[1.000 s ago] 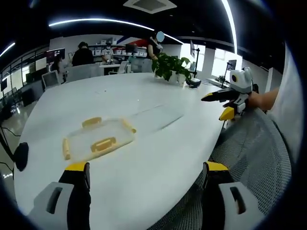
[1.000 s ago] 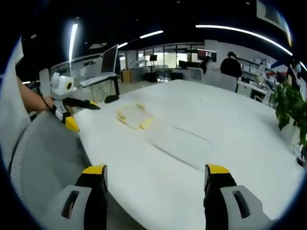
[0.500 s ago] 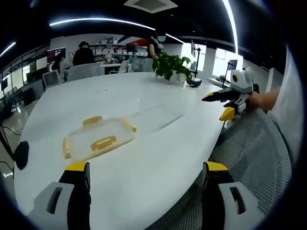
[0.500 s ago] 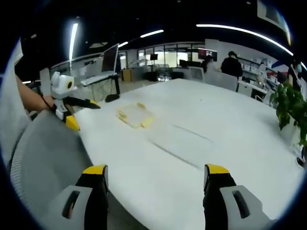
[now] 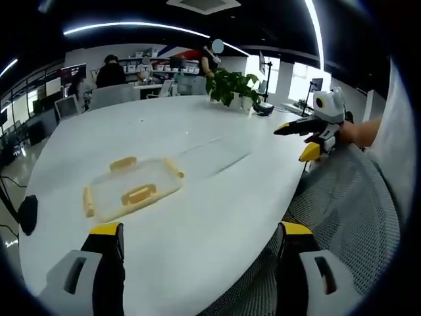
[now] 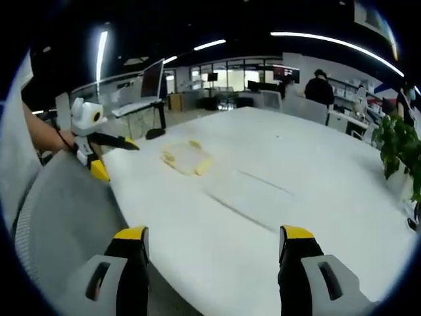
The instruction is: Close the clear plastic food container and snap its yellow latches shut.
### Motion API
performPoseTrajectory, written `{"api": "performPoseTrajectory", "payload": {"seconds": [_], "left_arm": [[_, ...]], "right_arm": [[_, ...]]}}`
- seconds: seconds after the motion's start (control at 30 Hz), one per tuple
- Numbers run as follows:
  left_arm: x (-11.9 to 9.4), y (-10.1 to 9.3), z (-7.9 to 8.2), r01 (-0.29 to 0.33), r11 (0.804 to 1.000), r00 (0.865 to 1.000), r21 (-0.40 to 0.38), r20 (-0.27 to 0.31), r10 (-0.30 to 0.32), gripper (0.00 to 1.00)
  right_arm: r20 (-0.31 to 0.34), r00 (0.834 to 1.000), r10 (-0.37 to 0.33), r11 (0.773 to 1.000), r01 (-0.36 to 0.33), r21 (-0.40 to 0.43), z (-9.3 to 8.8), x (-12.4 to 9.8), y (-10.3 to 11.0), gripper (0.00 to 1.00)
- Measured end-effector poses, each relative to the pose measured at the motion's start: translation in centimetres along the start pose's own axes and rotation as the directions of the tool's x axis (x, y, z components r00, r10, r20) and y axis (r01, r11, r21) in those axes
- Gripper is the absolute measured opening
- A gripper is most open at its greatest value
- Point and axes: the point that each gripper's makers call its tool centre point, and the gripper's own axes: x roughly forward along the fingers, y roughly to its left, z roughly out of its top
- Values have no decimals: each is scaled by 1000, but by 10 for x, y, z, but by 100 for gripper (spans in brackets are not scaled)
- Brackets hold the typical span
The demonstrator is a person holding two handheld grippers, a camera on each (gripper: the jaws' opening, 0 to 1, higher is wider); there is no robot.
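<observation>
left gripper view: slight camera shift | container (image 5: 129,189): unmoved | grippers: no change

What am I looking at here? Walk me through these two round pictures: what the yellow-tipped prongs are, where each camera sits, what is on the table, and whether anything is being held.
There is no robot here. A person holds a hand-held gripper in each hand, and a fisheye camera rides on each one, looking forward along its two yellow-tipped jaws. In the left gripper view, the left gripper rises from the bottom, and the right gripper comes in from the right side. In the right gripper view, the right gripper is at the bottom and the left gripper appears at the left.

On the white table lies a clear plastic container with yellow latches; a potted plant stands farther back. Both grippers are open and hold nothing, apart from the container.
</observation>
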Motion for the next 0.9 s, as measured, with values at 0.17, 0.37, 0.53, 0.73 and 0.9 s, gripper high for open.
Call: {"api": "performPoseTrajectory", "payload": {"seconds": [0.17,0.37,0.53,0.73,0.9], "left_arm": [[0,0,0,0,1000,1000,-2,0,0,97],[1,-1,-1,8,1000,1000,16,-25,-8,97],[2,-1,-2,24,1000,999,16,-33,-24,97],[2,8,-2,23,1000,999,10,-33,-23,96],[2,14,-4,24,1000,999,5,-37,-24,95]], "right_arm": [[-8,1000,15,1000,-15,-25,2,1,4,81],[-33,999,28,998,-30,-54,0,4,3,81],[-46,998,33,997,-36,-73,2,9,0,81],[-55,997,48,994,-53,-100,4,14,2,80],[-69,996,59,990,-67,-125,8,19,2,80]]}}
